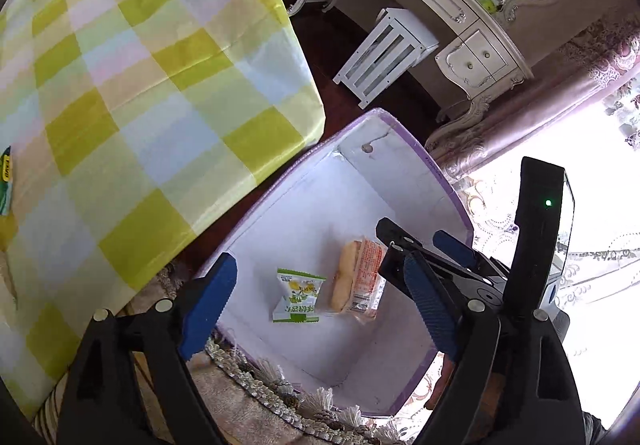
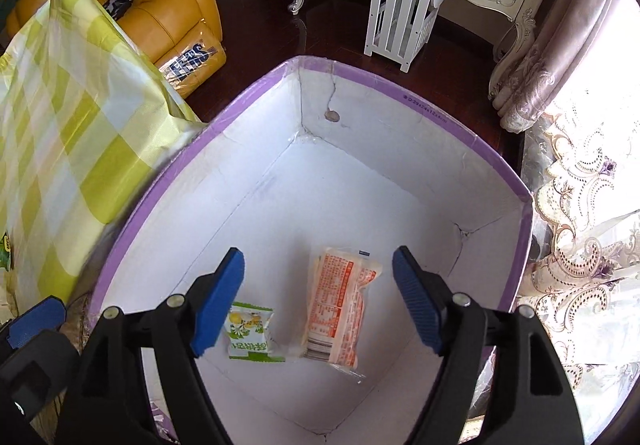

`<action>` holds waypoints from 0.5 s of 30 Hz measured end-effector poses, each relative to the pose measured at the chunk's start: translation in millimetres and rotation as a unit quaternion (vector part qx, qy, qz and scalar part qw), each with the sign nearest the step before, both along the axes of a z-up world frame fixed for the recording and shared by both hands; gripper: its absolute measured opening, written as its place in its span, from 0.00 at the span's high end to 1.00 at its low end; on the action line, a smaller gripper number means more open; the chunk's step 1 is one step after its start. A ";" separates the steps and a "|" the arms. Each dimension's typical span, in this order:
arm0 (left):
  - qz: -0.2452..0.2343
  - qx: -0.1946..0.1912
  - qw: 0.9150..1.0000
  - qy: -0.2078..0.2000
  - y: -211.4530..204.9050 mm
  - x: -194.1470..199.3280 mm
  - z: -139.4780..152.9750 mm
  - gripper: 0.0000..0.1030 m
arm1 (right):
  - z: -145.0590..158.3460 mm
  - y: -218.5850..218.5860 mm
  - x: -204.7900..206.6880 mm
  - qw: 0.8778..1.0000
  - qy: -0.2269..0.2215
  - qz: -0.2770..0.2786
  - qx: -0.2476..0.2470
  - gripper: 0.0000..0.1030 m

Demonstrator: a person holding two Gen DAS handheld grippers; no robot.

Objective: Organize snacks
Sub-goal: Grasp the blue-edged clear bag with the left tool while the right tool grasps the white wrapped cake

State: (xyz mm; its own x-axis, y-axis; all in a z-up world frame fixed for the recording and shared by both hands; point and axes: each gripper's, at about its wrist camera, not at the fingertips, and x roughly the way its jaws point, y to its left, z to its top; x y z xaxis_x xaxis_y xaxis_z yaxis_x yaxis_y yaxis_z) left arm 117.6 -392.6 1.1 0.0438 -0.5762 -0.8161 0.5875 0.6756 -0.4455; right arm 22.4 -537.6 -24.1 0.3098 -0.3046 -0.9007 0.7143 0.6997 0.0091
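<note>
At nine o'clock in the left wrist view a table draped in a green, yellow and pale blue checked cloth fills the frame, with the edge of a green packet just showing at its far left border. Toward five o'clock of the cloth sits a white cardboard box with a purple rim, and on its floor lie a small green-and-white snack packet and, touching its right side, a clear orange-printed wrapper holding a bread roll. The left gripper hovers above the box, its blue-padded fingers spread wide and empty. At three o'clock the right gripper reaches over the box, likewise spread wide and holding nothing; from its own camera both snacks lie directly below, between its fingers.
</note>
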 end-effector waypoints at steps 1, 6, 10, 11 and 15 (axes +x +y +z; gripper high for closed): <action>0.013 0.002 1.000 -0.017 7.2 1.5 7.9 0.19 | 9.2 6.5 5.0 1.000 -0.008 0.007 -0.013 0.26; 0.060 0.028 0.986 -0.155 52.2 5.2 49.1 0.19 | 46.5 42.7 32.3 0.997 -0.043 0.050 -0.043 0.26; 0.105 0.045 0.967 -0.229 97.3 15.9 74.8 0.17 | 60.9 76.9 51.7 0.993 -0.064 0.088 -0.037 0.25; 0.118 0.050 0.962 -0.239 109.3 19.8 79.7 0.16 | 63.5 85.2 56.2 0.992 -0.068 0.098 -0.035 0.25; 0.162 0.073 0.949 -0.260 156.2 31.8 88.0 0.15 | 72.1 115.3 70.6 0.987 -0.089 0.133 -0.028 0.25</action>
State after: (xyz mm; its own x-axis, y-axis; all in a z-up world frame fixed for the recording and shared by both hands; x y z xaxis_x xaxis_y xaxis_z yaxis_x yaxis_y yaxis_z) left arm 149.4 -236.4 89.1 0.6179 -0.3460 -0.7061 0.4526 0.8908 -0.0404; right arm 93.1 -422.3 48.0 0.5374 -0.2392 -0.8087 0.4956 0.8655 0.0734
